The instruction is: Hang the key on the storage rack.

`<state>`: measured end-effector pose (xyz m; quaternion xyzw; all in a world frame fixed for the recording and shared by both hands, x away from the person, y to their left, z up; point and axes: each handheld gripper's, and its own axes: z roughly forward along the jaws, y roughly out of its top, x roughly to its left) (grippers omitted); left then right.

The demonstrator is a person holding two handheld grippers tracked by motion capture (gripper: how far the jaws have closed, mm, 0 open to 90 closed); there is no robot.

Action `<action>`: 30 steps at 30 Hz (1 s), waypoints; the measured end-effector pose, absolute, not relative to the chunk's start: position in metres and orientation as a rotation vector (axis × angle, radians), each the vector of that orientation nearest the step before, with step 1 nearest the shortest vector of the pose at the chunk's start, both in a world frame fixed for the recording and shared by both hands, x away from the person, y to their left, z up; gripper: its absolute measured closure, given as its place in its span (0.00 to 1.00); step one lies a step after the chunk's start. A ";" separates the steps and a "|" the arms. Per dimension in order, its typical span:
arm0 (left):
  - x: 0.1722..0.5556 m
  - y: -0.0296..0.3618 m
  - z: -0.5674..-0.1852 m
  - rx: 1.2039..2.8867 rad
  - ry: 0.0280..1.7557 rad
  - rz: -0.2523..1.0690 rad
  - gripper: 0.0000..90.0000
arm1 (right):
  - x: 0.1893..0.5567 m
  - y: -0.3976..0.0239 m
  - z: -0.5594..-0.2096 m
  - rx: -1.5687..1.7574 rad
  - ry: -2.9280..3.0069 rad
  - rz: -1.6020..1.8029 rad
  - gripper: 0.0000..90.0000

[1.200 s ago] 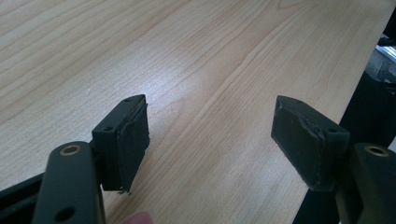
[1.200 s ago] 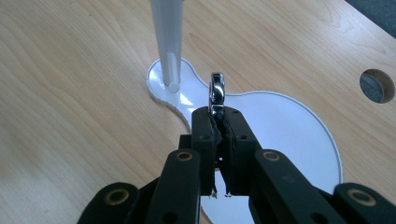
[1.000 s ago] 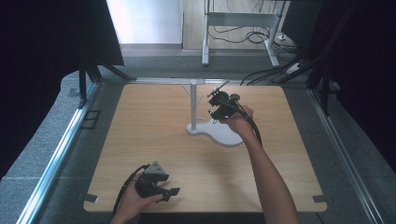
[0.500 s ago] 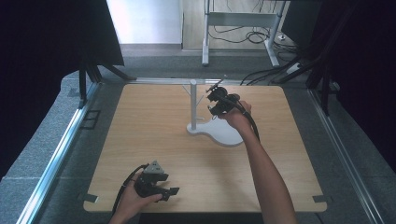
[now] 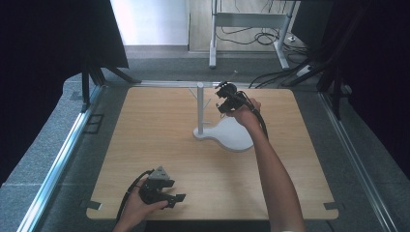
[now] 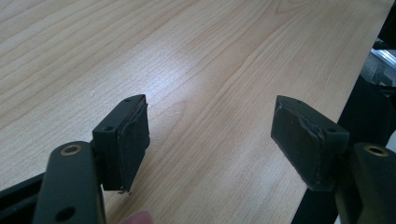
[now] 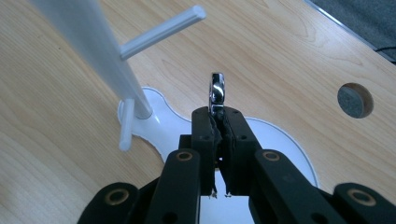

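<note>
A white stand point(image 5: 200, 112) with a tall post and short pegs rises from a flat white base point(image 5: 235, 136) at the middle of the wooden table. My right gripper point(image 5: 222, 100) hovers just right of the post's top, shut on a small silver ring point(image 7: 217, 91) that sticks up edge-on from the pads. In the right gripper view, my right gripper point(image 7: 217, 117) is over the base, with the upper peg point(image 7: 161, 30) and a lower peg point(image 7: 126, 127) ahead to its left. My left gripper point(image 5: 175, 198) rests near the table's front edge; its jaws point(image 6: 210, 135) stand wide open over bare wood.
The wooden table point(image 5: 145, 140) has a round hole point(image 7: 355, 100) near its far right part. Metal rails run along the table's left and right sides, and dark curtains stand around. A desk frame and cables lie on the floor behind.
My right gripper has moved a little left and away with the ring, closer to the top of the post. The left hand has stayed put.
</note>
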<state>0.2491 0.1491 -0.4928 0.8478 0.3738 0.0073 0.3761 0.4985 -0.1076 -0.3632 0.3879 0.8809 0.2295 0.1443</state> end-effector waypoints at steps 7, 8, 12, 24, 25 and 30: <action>0.249 0.149 -0.493 2.176 0.948 0.015 0.32 | 0.510 -0.102 -0.354 1.114 2.526 0.647 0.94; 0.250 0.150 -0.493 2.175 0.947 0.016 0.32 | 0.511 -0.101 -0.353 1.111 2.524 0.653 0.94; 0.250 0.151 -0.492 2.168 0.949 0.015 0.32 | 0.516 -0.096 -0.353 1.119 2.515 0.655 0.94; 0.250 0.150 -0.494 2.165 0.953 0.013 0.32 | 0.513 -0.080 -0.352 1.083 2.507 0.677 0.94; 0.250 0.150 -0.494 2.166 0.953 0.013 0.32 | 0.512 -0.079 -0.352 1.073 2.506 0.679 0.94; 0.249 0.148 -0.494 2.171 0.951 0.014 0.32 | 0.507 -0.078 -0.353 1.074 2.502 0.691 0.94</action>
